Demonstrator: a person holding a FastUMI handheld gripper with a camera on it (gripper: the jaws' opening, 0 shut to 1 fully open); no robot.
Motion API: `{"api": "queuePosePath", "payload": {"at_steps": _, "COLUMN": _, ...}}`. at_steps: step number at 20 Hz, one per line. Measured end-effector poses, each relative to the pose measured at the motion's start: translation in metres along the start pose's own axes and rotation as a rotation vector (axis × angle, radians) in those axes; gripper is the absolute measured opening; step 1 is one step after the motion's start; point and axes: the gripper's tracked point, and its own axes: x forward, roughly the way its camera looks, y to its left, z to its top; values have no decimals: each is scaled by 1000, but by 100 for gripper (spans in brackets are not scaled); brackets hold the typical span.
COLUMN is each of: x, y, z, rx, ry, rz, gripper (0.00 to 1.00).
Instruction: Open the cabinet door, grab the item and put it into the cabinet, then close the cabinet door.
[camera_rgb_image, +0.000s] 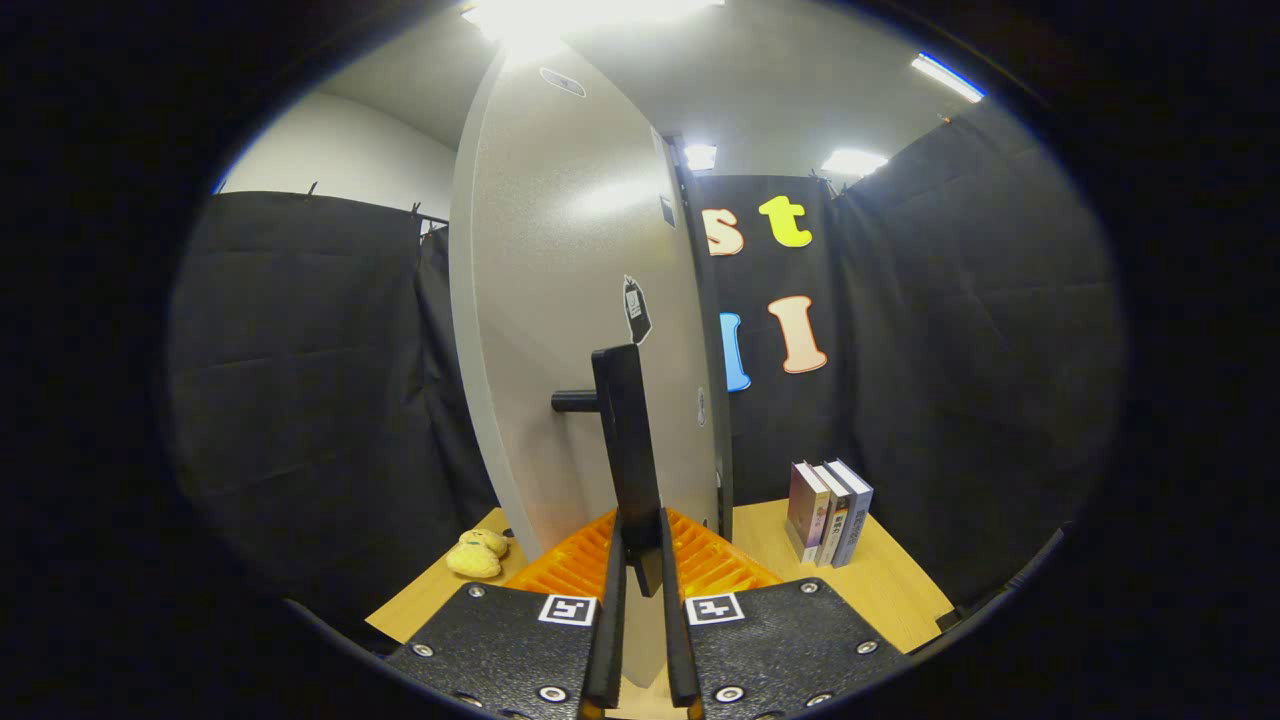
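Claw (640, 560) nearly closed, clamped on cabinet door handle (625, 450).

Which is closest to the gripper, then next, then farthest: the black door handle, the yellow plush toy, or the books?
1. Black door handle: clamped between the gripper fingers.
2. Yellow plush toy: on the wooden table, left of the cabinet door.
3. Books: standing upright to the right, nearer the booth wall.

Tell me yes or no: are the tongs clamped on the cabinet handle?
Yes, the tongs pinch the black handle of the grey door.
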Motion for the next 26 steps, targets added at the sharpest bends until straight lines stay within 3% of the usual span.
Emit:
{"api": "queuePosePath", "payload": {"at_steps": 13, "x": -7, "y": -57, "z": 14, "rx": -105, "ry": -75, "rz": -234, "gripper": 12}}
{"api": "queuePosePath", "payload": {"at_steps": 17, "x": -7, "y": -69, "z": 29, "rx": -78, "ry": -175, "rz": -326, "gripper": 11}}
{"api": "queuePosePath", "payload": {"at_steps": 21, "x": 1, "y": -57, "z": 41, "rx": -29, "ry": -278, "rz": -303, "gripper": 32}}
{"api": "queuePosePath", "payload": {"at_steps": 25, "x": 5, "y": -49, "z": 40, "rx": -15, "ry": -320, "rz": -307, "gripper": 90}}
{"api": "queuePosePath", "payload": {"at_steps": 26, "x": 6, "y": -48, "z": 40, "rx": -19, "ry": -327, "rz": -310, "gripper": 92}}
